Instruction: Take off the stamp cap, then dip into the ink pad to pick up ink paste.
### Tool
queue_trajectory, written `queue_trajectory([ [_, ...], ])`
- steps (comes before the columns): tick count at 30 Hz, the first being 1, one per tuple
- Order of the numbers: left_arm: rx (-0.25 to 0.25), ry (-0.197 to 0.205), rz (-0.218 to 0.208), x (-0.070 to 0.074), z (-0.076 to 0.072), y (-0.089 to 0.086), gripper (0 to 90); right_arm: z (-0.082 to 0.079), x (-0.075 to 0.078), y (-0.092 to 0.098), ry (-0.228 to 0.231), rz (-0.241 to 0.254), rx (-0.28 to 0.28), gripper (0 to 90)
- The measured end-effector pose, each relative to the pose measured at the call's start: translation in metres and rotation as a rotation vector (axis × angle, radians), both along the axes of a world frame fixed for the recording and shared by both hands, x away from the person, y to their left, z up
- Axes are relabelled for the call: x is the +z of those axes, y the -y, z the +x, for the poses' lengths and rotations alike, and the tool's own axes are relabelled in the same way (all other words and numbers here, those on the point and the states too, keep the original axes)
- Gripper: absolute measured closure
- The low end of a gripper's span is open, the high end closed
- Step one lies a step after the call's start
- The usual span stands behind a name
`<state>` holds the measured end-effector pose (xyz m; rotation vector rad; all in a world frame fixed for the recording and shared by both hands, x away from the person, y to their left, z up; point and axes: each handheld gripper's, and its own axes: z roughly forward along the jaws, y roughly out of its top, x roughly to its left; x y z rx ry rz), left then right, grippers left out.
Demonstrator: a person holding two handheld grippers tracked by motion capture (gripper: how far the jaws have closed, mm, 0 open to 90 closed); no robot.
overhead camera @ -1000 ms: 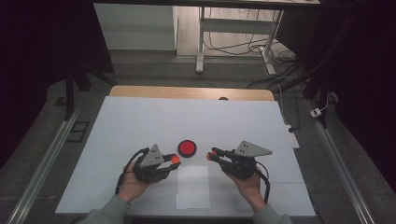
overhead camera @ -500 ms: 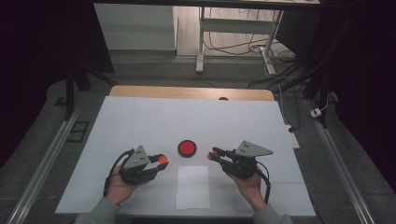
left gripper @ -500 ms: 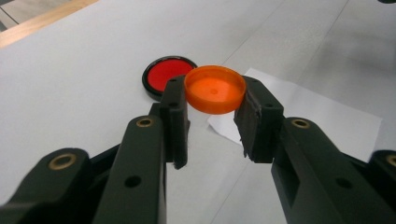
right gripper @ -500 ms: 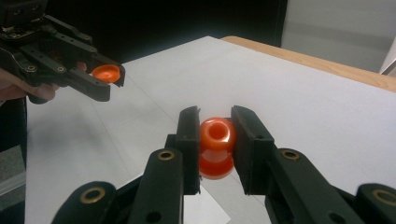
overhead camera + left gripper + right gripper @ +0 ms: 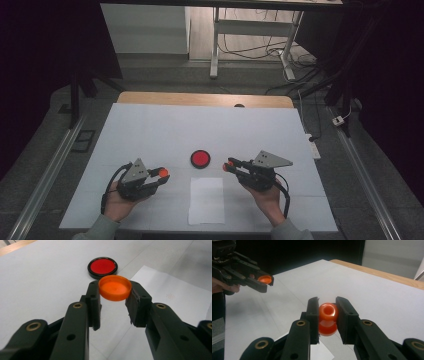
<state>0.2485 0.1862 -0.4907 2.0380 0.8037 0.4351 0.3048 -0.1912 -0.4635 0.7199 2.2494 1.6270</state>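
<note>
While jaws clamp orange cap (image 5: pixel 115 287) and orange bottle (image 5: pixel 328 318), red lid (image 5: pixel 200 158), paper sheet (image 5: pixel 207 200) lie between.

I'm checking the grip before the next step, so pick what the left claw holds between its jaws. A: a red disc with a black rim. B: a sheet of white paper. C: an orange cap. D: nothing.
C: in the left gripper view the left claw has its jaws pressed on the sides of the orange cap, while the red disc with a black rim lies apart on the table beyond it.
</note>
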Motion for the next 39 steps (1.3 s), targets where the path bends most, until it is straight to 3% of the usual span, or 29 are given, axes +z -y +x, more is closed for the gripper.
queue_trajectory([
  [19, 0.04, -0.026, -0.012, -0.006, -0.007, -0.018, 65.1, 0.0, 0.002, 0.002, 0.01, -0.002, -0.005, 72.4],
  [39, 0.048, -0.03, -0.01, -0.008, -0.006, -0.018, 65.1, 0.003, 0.003, -0.004, 0.014, -0.007, 0.001, 72.4],
])
